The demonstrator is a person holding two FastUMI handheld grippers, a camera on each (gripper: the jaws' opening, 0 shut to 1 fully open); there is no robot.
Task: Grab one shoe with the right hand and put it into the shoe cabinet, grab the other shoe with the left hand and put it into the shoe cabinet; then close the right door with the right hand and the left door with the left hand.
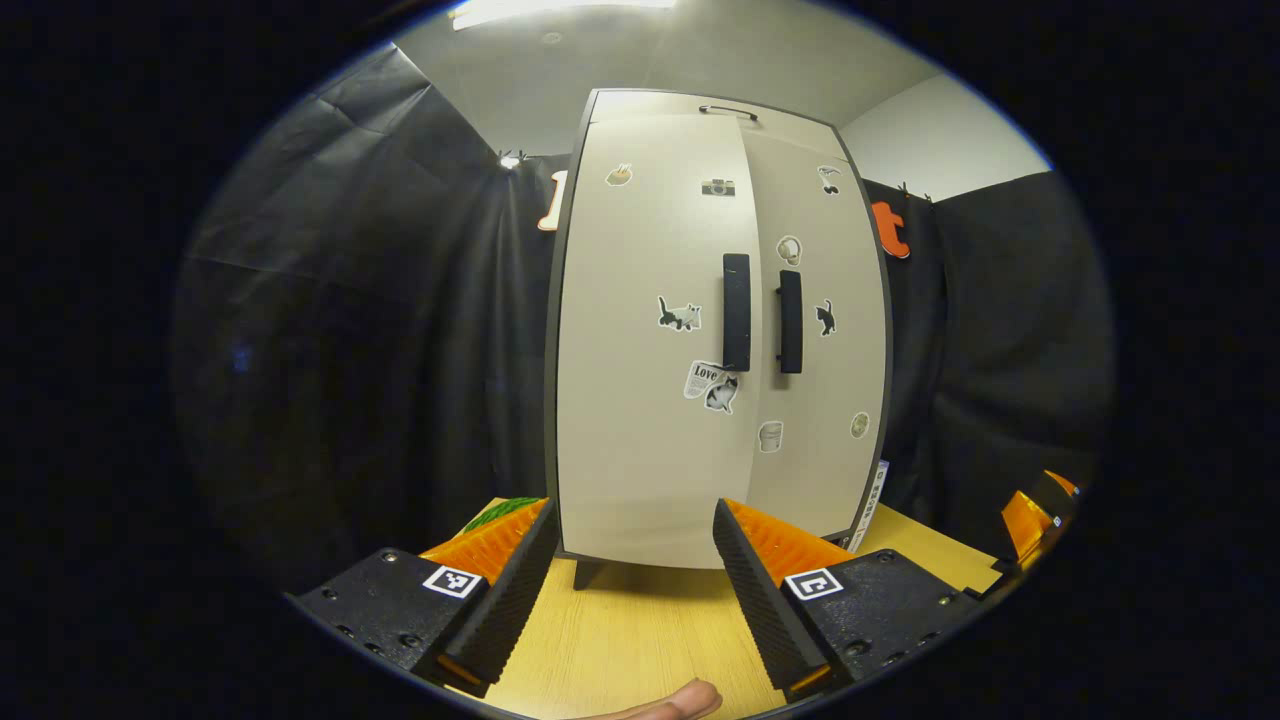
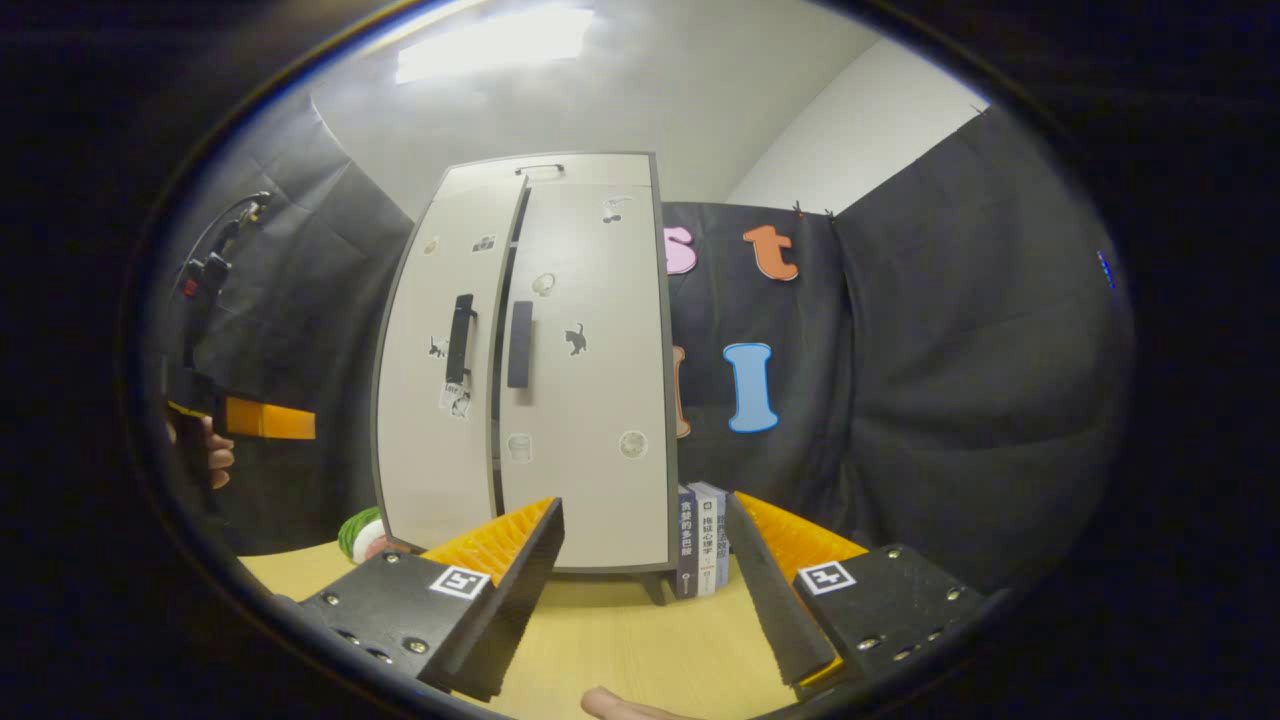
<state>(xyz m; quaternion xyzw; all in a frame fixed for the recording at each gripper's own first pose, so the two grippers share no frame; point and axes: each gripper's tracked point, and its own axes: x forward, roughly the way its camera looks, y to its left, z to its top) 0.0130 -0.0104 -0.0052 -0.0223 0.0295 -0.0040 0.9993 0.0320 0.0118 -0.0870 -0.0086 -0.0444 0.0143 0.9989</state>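
Observation:
A pale shoe cabinet point(image 1: 640, 400) point(image 2: 590, 400) with stickers stands on the wooden table, straight ahead of both grippers. Its right door point(image 1: 815, 380) point(image 2: 590, 300) sits flush. The left door point(image 1: 640, 250) point(image 2: 430, 420) stands slightly proud of it, with a thin dark gap between them. Each door carries a black vertical handle: left handle point(image 1: 736, 312) point(image 2: 460, 338), right handle point(image 1: 790, 322) point(image 2: 519, 344). My left gripper point(image 1: 633, 515) is open, a short way from the cabinet's foot, nothing between its fingers. My right gripper point(image 2: 645, 505) is open too, off the cabinet's right front corner.
Upright books point(image 2: 700, 540) point(image 1: 872, 500) lean against the cabinet's right side. A green round thing point(image 2: 358, 530) point(image 1: 500, 512) lies at its left. Bare table point(image 1: 620, 640) point(image 2: 620, 640) lies under the fingers. The other gripper shows at an edge of each view point(image 1: 1035, 515) point(image 2: 250, 420).

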